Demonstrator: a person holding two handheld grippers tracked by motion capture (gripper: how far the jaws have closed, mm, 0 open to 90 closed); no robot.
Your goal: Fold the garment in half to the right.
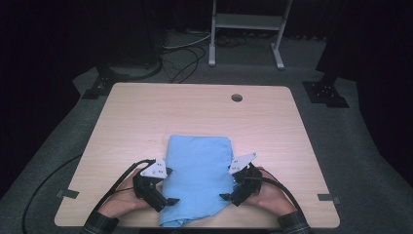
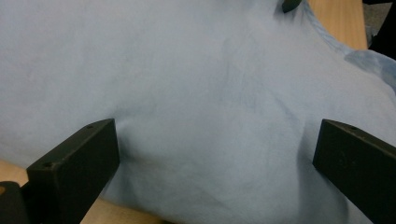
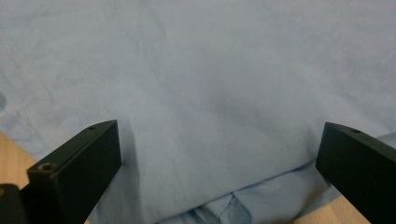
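Observation:
A light blue cloth (image 1: 197, 175) lies folded on the wooden table (image 1: 146, 117), reaching from the middle to the near edge. My left gripper (image 1: 170, 200) rests at the cloth's left edge near the front, its jaws open wide over the fabric (image 2: 210, 102). My right gripper (image 1: 225, 197) sits at the cloth's right edge, also open, with the blue cloth (image 3: 210, 93) spread between its jaws. In the right gripper view a folded lower layer of the cloth peeks out at the bottom. The tip of the other gripper (image 2: 290, 4) shows at the top of the left gripper view.
A round cable hole (image 1: 236, 97) sits near the table's far edge. Bare tabletop surrounds the cloth on the left, right and far sides. Beyond the table stand a white metal frame (image 1: 246, 29) and cables on the grey floor.

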